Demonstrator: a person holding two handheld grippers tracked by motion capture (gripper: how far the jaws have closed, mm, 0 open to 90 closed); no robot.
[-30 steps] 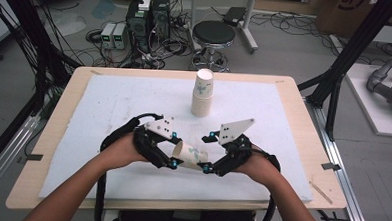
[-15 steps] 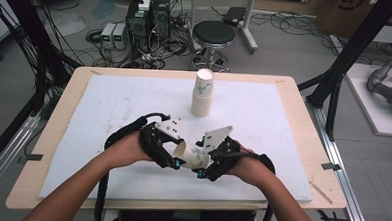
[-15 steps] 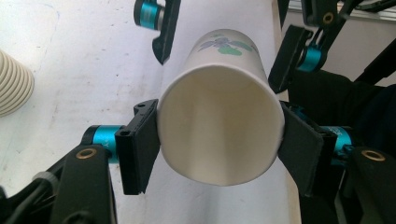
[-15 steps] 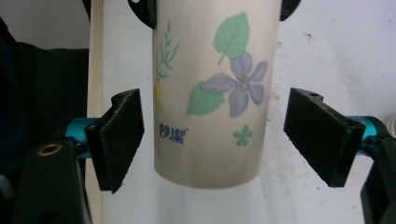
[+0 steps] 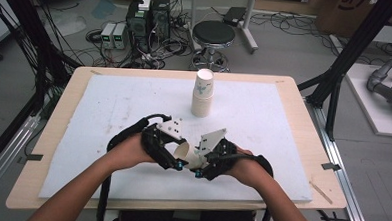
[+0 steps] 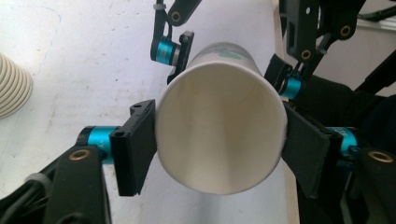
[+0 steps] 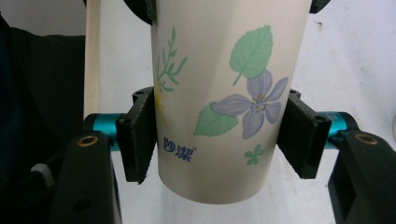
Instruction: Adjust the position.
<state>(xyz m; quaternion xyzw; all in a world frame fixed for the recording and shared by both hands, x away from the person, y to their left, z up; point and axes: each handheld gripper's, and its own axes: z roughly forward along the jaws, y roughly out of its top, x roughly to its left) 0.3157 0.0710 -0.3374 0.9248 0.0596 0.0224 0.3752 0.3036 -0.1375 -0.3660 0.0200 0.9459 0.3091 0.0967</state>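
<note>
Basically a cup handover. High view: paper cup (image 5: 184,153) held level over the white mat (image 5: 263,123) between left gripper (image 5: 173,161) and right gripper (image 5: 199,168). Left gripper view: jaws just opening, pads barely at the rim. Right gripper view: jaws just closed onto the cup's base. Next, judged: left backs off, right carries it toward the cup stack (image 5: 202,93).

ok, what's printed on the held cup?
Green leaves and a purple flower on the white cup, clearest in the right gripper view.
</note>
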